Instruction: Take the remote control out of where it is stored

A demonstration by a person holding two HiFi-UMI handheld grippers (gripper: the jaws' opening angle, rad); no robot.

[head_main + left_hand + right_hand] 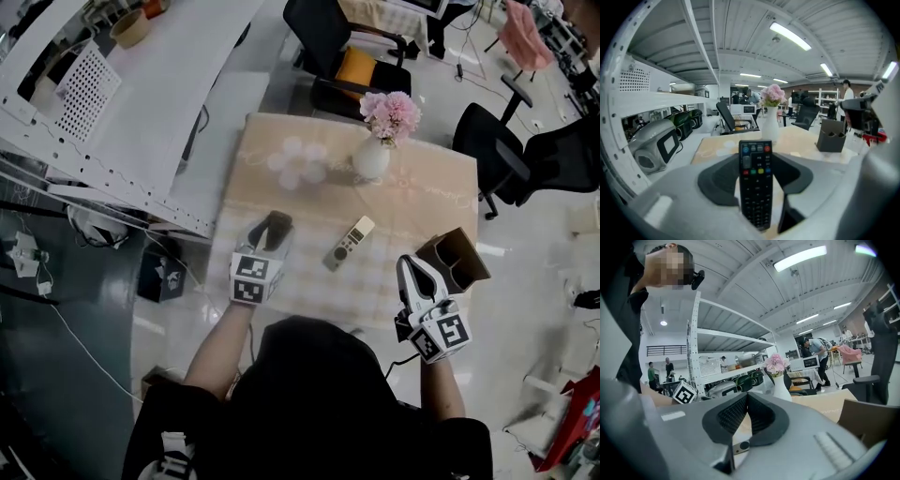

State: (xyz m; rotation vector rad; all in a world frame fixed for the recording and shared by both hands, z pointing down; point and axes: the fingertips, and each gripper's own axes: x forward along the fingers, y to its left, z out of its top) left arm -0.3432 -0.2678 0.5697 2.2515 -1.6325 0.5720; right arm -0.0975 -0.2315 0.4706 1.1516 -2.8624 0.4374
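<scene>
Now, at the table [441,197]: left gripper [757,158] is clamped on the black remote [755,192]. The remote stands lengthwise between the two dark pads, button face toward the gripper's camera, coloured keys near its far end. From the head view this gripper sits over the table's left part, well apart from the box [455,261].

Box: brown, open-topped, with inner dividers, at the table's right edge. The black remote is outside it.

Right gripper [747,397]: jaw tips meet, closed, nothing between them. From above it is close beside the box, on the near-left side; cannot tell whether it touches the box.

Grey remote [349,243]: lies flat and slantwise on the checked cloth, between the two grippers and touching neither. One end of it shows through the gap below the right gripper's closed tips.

Far side of the table: white vase [372,157] upright with pink flowers [392,112], apart from both remotes.
</scene>
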